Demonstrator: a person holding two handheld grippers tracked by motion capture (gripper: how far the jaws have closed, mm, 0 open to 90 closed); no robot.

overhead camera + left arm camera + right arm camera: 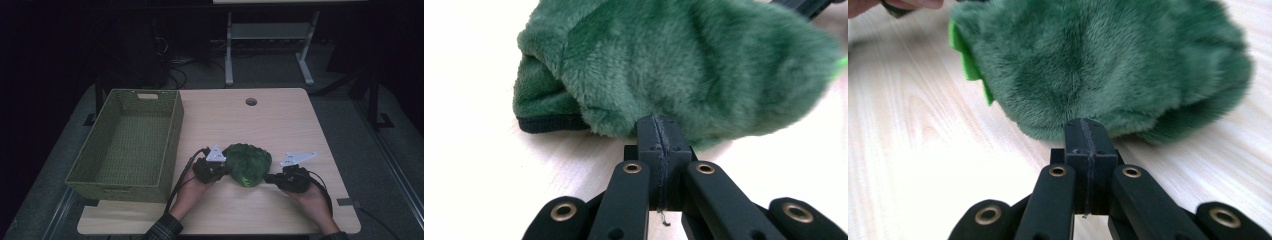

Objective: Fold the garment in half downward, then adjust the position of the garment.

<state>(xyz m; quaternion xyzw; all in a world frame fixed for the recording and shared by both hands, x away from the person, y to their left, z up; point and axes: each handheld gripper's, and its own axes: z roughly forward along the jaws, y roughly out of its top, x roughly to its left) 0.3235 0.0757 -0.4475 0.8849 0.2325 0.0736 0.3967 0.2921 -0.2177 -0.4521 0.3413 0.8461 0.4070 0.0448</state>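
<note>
A dark green plush item (247, 162) lies on the wooden table (280, 120), near its front edge. It has a bright green felt piece (967, 60) on one side and a black hem (549, 124) on the other. My left gripper (228, 169) meets its left side. In the left gripper view the jaws (658, 126) are pressed together, tips buried in the fur of the plush (674, 60). My right gripper (267, 177) meets its right side. Its jaws (1085, 127) are likewise shut, tips in the fur at the lower edge of the plush (1108, 60).
An empty green woven basket (172, 135) stands at the table's left, close to my left hand. A round cable hole (251, 101) sits at the table's far edge. Bare wood stretches behind the plush. Beyond the table stand a frame's legs and cables on the dark floor.
</note>
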